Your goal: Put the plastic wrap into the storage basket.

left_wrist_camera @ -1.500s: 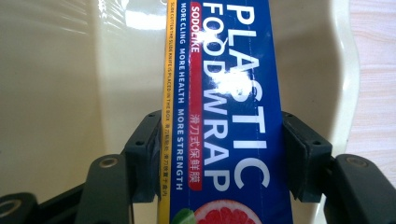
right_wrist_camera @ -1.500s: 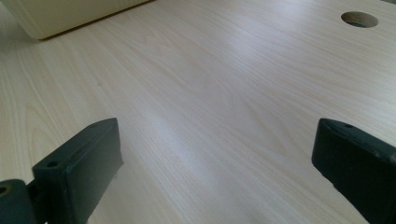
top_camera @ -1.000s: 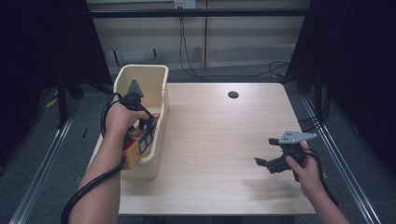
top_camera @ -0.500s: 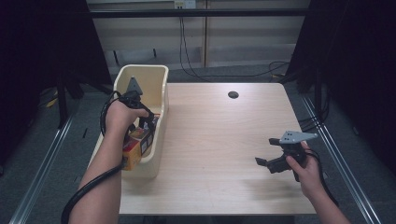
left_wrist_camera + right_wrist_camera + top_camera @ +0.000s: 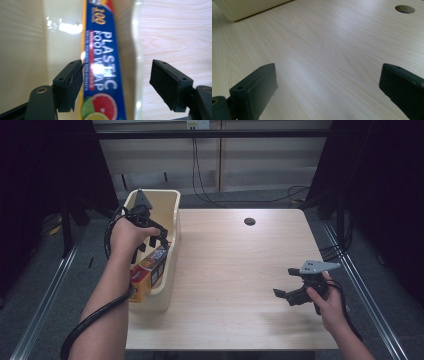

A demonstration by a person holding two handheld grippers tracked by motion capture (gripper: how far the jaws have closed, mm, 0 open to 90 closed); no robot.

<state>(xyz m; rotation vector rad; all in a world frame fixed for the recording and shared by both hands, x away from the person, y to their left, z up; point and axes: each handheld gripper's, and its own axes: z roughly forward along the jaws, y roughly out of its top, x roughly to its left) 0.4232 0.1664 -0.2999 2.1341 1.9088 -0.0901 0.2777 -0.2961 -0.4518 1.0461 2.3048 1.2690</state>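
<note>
Quick count of what's on show: one cream plastic bin (image 5: 172, 215) sitting at the left edge of one wooden table (image 5: 235, 270). Inside the bin there's one box of plastic food wrap (image 5: 105, 65). Two handheld grippers, the left gripper (image 5: 150, 237) and the right gripper (image 5: 285, 295), so two hands as well. The tabletop has one round cable hole (image 5: 249, 221).

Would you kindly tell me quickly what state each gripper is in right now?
Left gripper: open, its jaws either side of the plastic food wrap box in the bin, not clamped.
Right gripper: open, holding nothing, over the table.
</note>
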